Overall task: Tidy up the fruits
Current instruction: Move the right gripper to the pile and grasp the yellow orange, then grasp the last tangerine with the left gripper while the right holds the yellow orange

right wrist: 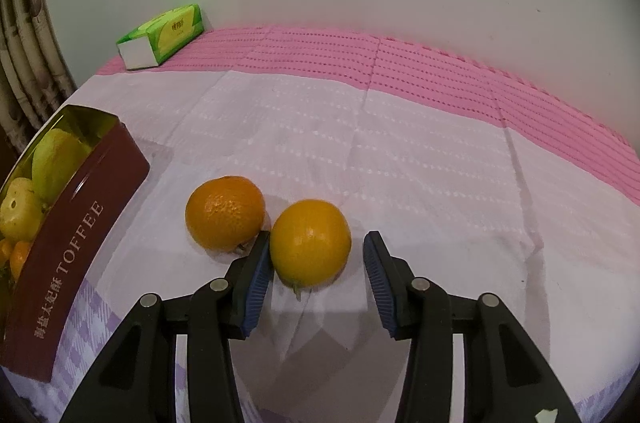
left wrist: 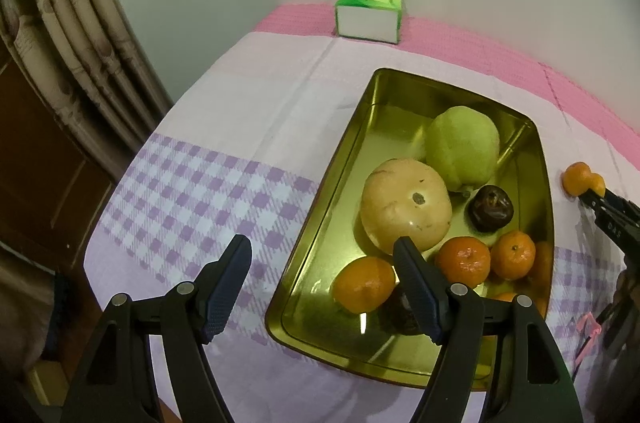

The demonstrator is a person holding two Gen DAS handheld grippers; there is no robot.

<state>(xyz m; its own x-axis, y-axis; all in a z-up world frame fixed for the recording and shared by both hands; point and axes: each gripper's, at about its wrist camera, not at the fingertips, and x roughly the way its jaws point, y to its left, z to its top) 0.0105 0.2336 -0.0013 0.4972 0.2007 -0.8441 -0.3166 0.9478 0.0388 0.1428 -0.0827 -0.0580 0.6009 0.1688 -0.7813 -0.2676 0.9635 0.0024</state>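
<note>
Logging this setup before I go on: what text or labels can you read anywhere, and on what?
"TOFFEE": white letters on the tin's maroon side.
Chinese characters beside it on the tin: present, too small to read surely.
Tissue box: a small printed label, blurred, unreadable.
Right claw, seen from the left wrist: small white marks on its arm, unreadable.

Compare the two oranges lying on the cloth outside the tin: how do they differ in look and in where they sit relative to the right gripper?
The left orange is deeper orange with dimpled skin; the right orange is yellower and smoother. The right orange sits between the open jaws of the right gripper, one pad beside it; the left orange lies outside them, nearer the toffee tin. Both are round, similar in size, resting on the tablecloth.
</note>
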